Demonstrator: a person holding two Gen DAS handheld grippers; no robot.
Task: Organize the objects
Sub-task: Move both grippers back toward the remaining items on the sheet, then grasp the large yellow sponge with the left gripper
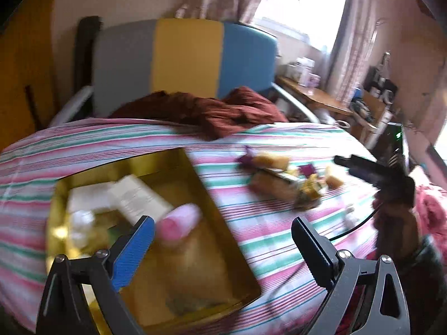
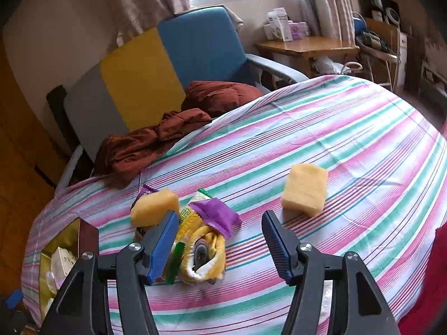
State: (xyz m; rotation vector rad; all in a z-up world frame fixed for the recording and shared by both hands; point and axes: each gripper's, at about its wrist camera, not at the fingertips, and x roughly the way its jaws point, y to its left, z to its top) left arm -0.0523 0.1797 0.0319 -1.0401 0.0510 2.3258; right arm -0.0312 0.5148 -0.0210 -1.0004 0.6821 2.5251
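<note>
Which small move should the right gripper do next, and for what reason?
Probably move the right gripper, open and empty, forward and right to the lone yellow sponge. It lies apart on the striped cloth, easy to grasp, and still outside the gold box.

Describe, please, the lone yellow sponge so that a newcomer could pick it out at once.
Start from the table under the striped cloth. To the right of the snack pile lies a pale yellow sponge block. Unlike the other sponge, which touches the wrappers, it sits alone on bare cloth.
</note>
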